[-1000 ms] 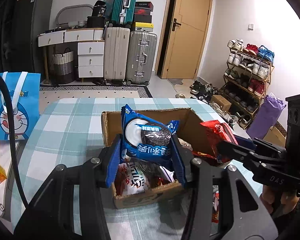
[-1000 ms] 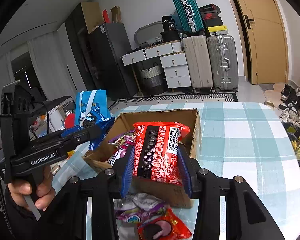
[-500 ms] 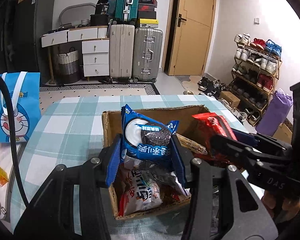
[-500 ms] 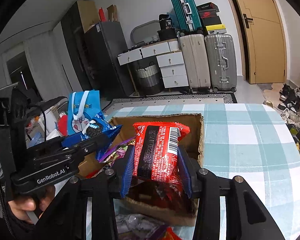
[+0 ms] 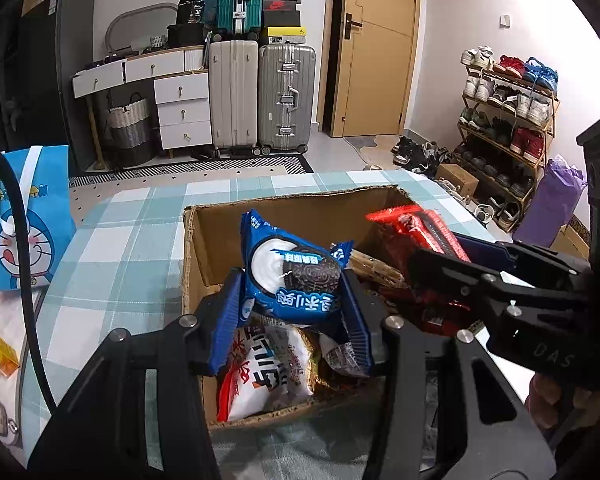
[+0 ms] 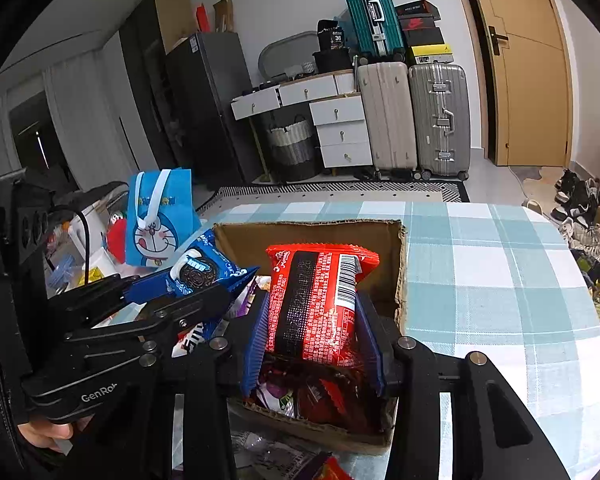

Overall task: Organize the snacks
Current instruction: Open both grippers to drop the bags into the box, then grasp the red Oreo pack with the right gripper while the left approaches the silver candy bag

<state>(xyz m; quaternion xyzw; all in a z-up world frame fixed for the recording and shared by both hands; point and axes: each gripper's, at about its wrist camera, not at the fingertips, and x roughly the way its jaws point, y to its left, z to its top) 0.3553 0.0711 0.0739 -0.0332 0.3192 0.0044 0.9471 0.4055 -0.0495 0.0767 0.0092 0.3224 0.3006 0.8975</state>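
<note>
Over an open cardboard box (image 5: 196, 240) on the checked tabletop (image 6: 480, 248), the left gripper (image 5: 292, 312) clamps a blue cookie packet (image 5: 296, 276) and the right gripper (image 6: 312, 332) a red snack packet (image 6: 320, 300), both angled downward; only the left view shows the white bag (image 5: 264, 372) inside the box

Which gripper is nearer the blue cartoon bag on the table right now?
Left. The left gripper, shut on the blue cookie packet, hangs over the box side facing the blue cartoon bag; the right gripper, holding the red packet, is farther across the cardboard box.
</note>
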